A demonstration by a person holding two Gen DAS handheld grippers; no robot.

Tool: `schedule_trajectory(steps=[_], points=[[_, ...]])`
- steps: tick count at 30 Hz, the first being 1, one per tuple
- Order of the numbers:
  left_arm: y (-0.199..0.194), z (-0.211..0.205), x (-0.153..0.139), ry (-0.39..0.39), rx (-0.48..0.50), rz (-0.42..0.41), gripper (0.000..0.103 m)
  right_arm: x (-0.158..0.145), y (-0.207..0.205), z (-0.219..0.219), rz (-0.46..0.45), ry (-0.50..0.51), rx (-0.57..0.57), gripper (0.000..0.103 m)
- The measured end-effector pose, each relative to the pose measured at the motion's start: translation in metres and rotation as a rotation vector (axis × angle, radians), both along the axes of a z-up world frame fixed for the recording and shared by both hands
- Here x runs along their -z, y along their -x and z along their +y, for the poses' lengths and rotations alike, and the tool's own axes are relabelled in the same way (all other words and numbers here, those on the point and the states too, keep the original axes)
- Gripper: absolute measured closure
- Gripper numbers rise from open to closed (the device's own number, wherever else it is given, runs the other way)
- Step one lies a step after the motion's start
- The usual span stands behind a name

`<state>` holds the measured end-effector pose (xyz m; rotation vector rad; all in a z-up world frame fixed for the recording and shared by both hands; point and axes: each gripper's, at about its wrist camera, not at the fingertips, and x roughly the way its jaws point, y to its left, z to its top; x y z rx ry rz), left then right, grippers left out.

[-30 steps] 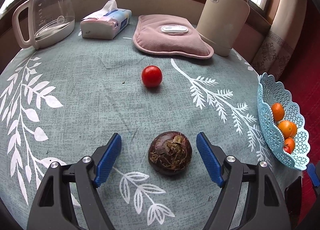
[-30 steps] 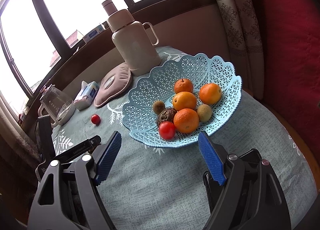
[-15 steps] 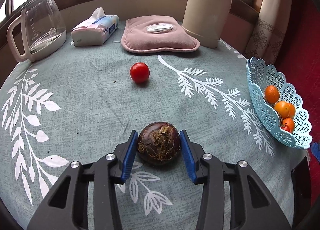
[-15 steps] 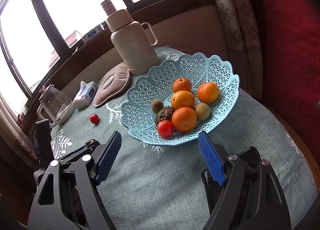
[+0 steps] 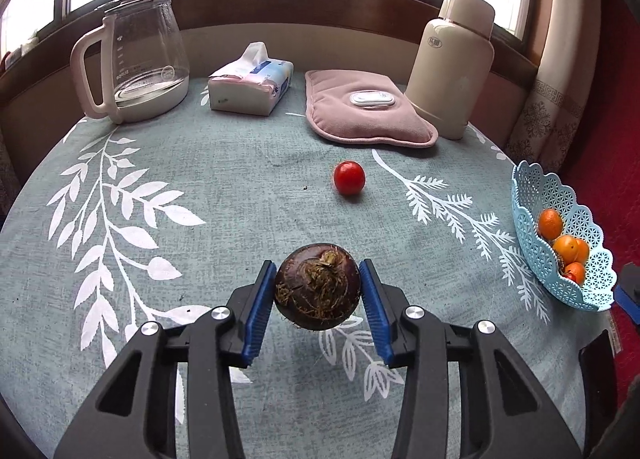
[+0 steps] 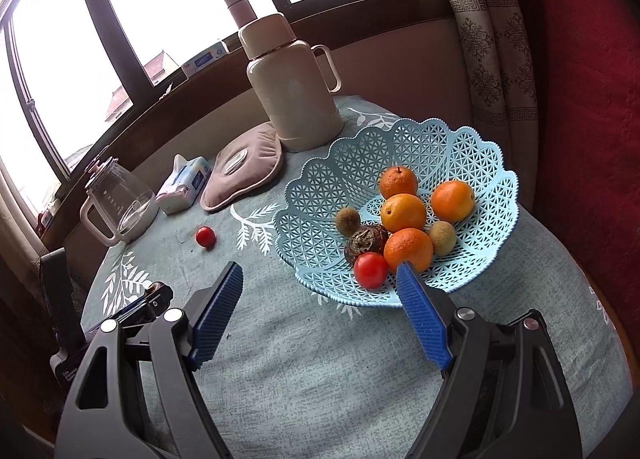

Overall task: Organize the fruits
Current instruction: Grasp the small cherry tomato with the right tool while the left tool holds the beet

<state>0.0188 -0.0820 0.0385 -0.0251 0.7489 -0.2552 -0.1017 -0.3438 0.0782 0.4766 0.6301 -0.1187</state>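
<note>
Your left-wrist view shows the basket (image 5: 532, 195) side-on, its near wall hiding most of the fruit. Left tongs (image 6: 154, 295) barely show in the right-wrist view; grip unreadable there. Thermos logo (image 5: 437, 42) illegible.

Glass kettle (image 5: 136, 67), tissue pack (image 5: 250, 85), pink heat pad (image 5: 368, 109), cream flask (image 5: 452, 67).

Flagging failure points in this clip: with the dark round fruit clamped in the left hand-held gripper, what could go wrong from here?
1. The dark round fruit is gripped by the left hand-held gripper only at its curved sides; it might slip out.
2. The blue basket already holds oranges and other fruit, so a drop could roll or knock something out.
3. The loose tomato could roll if the cloth is bumped.
</note>
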Motion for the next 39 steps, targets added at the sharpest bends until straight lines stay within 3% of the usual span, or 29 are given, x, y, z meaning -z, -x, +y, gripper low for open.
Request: schedule_trajectory(steps=[12,20,27,35,39], points=[[0.006,0.049,-0.004,0.035,-0.144,-0.061,0.06,-0.009,-0.067,0.072,0.006,0.107,-0.174,0.022],[-0.004,0.072,0.01,0.074,-0.238,-0.018,0.06,0.012,-0.134,0.116,0.085,0.1,-0.315,0.022],[-0.004,0.074,0.014,0.088,-0.256,-0.009,0.06,0.037,-0.192,0.152,0.154,0.151,-0.384,0.023],[-0.006,0.08,0.017,0.119,-0.27,0.019,0.06,0.054,-0.23,0.164,0.192,0.17,-0.401,0.042],[-0.006,0.079,0.018,0.122,-0.262,0.023,0.06,0.06,-0.242,0.166,0.212,0.179,-0.402,0.062]])
